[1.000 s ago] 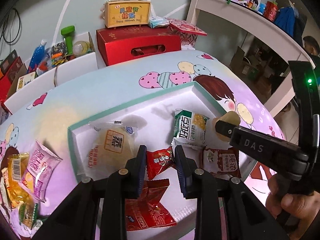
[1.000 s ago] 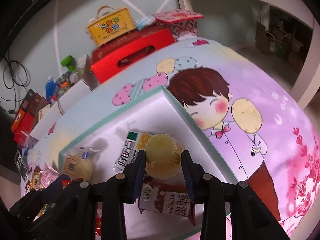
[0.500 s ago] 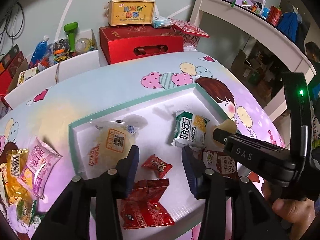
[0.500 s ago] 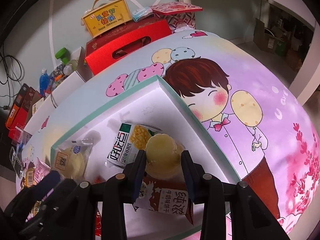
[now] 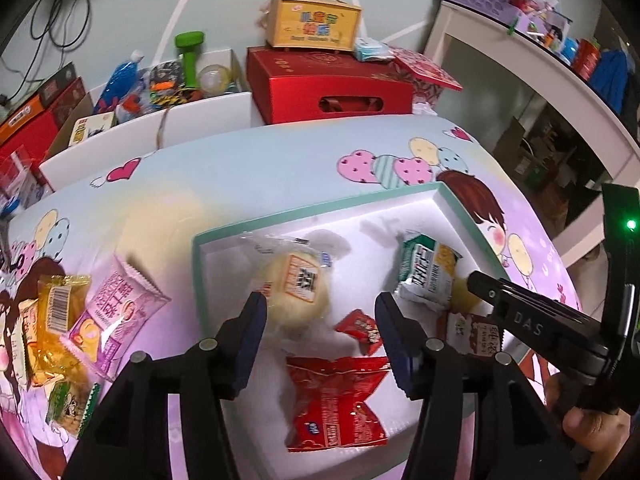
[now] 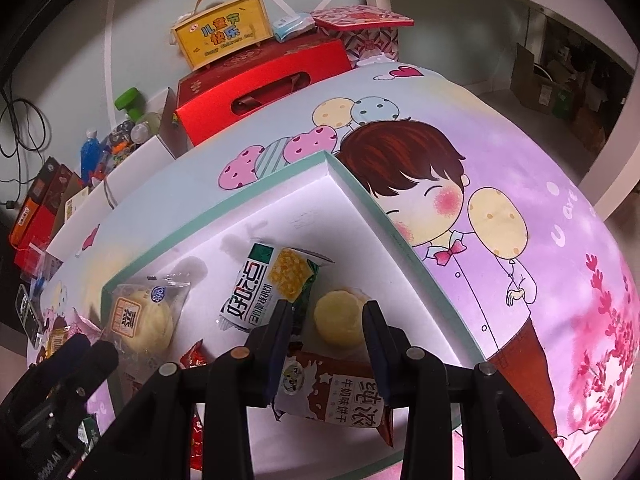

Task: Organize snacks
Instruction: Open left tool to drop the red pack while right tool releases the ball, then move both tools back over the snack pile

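Observation:
A white tray with a teal rim (image 5: pixel 312 216) lies on the cartoon-print table. My left gripper (image 5: pixel 320 308) hovers over the tray, its jaws opening and gripping nothing. Below them a small red packet (image 5: pixel 362 330) lies loose on the tray floor. Beside it rest a wrapped round bun (image 5: pixel 296 292), a big red packet (image 5: pixel 334 404), a green-and-white packet (image 5: pixel 428 276) and a brown milk-biscuit packet (image 6: pixel 340 392). My right gripper (image 6: pixel 327 312) is shut on a round yellow pastry (image 6: pixel 340 316) in clear wrap, low over the tray's right side.
Loose snacks lie left of the tray: a pink packet (image 5: pixel 112 316), a yellow one (image 5: pixel 56 320), a green one (image 5: pixel 68 408). Behind the table stand a red gift box (image 5: pixel 328 88), a yellow carry box (image 5: pixel 316 24) and a white box of bottles (image 5: pixel 160 80). A white desk (image 5: pixel 520 52) is right.
The left gripper's jaws spread and let go of the small red packet, which now lies in the tray; the gripper drew back a little. The right gripper kept still with the pastry.

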